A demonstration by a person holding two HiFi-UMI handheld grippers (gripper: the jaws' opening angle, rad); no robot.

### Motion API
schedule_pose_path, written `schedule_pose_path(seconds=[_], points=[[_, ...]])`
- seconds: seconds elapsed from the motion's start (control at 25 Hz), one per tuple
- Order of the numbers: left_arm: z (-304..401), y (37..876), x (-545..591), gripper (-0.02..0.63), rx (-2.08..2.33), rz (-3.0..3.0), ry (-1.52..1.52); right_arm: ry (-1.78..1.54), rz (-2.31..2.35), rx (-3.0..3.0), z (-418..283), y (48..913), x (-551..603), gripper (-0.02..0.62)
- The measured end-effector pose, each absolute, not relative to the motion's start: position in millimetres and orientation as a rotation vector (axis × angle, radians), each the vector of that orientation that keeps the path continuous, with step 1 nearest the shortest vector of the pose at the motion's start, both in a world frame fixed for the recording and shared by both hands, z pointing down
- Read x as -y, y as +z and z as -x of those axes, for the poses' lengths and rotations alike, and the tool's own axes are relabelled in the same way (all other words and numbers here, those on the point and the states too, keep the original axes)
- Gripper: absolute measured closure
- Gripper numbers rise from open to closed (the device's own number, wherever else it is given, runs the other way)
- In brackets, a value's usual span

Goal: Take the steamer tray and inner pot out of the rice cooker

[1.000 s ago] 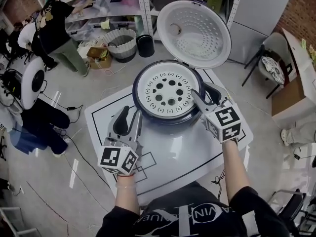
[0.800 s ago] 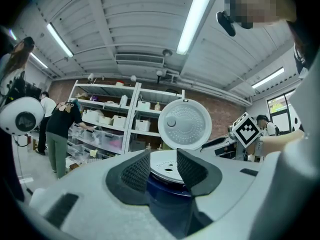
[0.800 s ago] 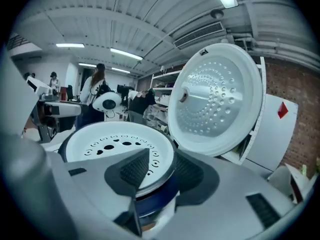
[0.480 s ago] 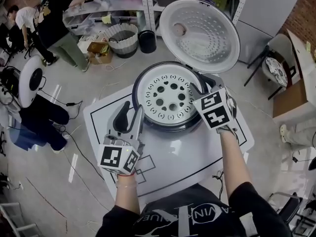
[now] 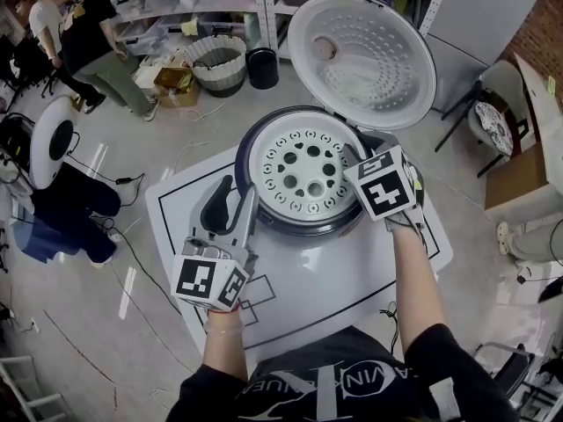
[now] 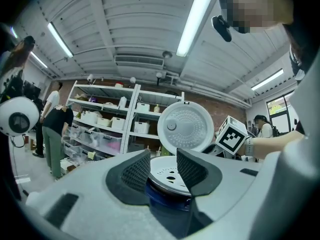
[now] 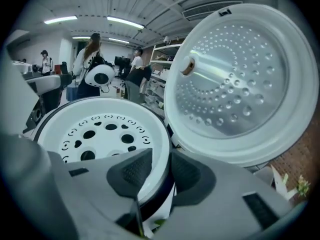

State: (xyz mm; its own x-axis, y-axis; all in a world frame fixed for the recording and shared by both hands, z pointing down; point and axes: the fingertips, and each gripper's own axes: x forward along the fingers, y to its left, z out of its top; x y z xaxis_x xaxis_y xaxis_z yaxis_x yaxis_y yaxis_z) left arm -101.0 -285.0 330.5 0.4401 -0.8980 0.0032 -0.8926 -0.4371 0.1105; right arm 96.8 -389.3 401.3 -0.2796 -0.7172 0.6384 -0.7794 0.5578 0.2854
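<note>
Right tongs (image 7: 161,168) lowered, closing | astride steamer tray (image 7: 150,134) rim

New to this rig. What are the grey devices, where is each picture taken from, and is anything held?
A person holds a two-jaw gripper in each hand. The head view looks down from their head; each gripper view looks along that gripper's jaws. On the white table stands an open rice cooker, lid raised, a perforated steamer tray inside. The left gripper is open and empty beside it. The right gripper straddles the tray's rim; its jaws have just been closing, and whether they pinch it yet is unclear.
</note>
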Motion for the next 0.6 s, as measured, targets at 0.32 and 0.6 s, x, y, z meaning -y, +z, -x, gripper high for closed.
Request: schedule_pose_path(seconds=[0.32,0.6], points=[[107.9,332.4,286.9,0.468,1.615,-2.578,-0.070,-0.019,-1.223,2.044,-90.2,389.1,394.1,0.490],[114.6,330.8,290.2,0.468,1.616,-2.564,-0.072,-0.008,-1.248,2.081,-89.0,385.9,394.7,0.494]])
